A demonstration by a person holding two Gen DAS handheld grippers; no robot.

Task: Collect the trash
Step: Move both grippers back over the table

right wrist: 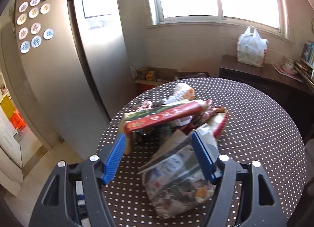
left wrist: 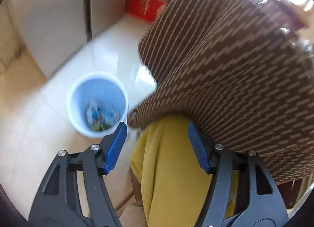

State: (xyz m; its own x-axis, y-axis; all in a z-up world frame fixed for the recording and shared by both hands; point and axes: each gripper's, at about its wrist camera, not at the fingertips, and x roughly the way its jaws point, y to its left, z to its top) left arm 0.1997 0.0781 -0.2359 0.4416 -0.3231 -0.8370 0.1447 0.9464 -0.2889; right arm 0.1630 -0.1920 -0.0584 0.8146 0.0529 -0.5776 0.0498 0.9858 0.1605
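Landmark: round worktop (right wrist: 255, 121) under a brown polka-dot cloth; all places below are given relative to it.
Trash pile: loose wrappers and packets (right wrist: 176, 115) heaped near the worktop's centre; 1 flattened red carton (right wrist: 164, 117) lies on top of the heap.
Nearest piece: clear crinkled bag (right wrist: 176, 183) on the worktop's near side, touching the heap.
Bin: pale blue bin (left wrist: 97, 104) on the floor beside the worktop's edge, already holding a few wrappers (left wrist: 102, 115).
Right gripper (right wrist: 159, 142): above the worktop's near side, jaws apart, nothing clamped; the clear bag's top sits just by the right pad.
Left gripper (left wrist: 156, 131): off the worktop's edge, near the bin, jaws apart and empty; yellow cloth (left wrist: 166, 168) shows between them.
Step in hand: judged as a reach for the next pick, with some trash already binned.
Next move: likely lower the right jaws around the clear bag or carton edge, close firmly on the thin film, then carry it to the bin.
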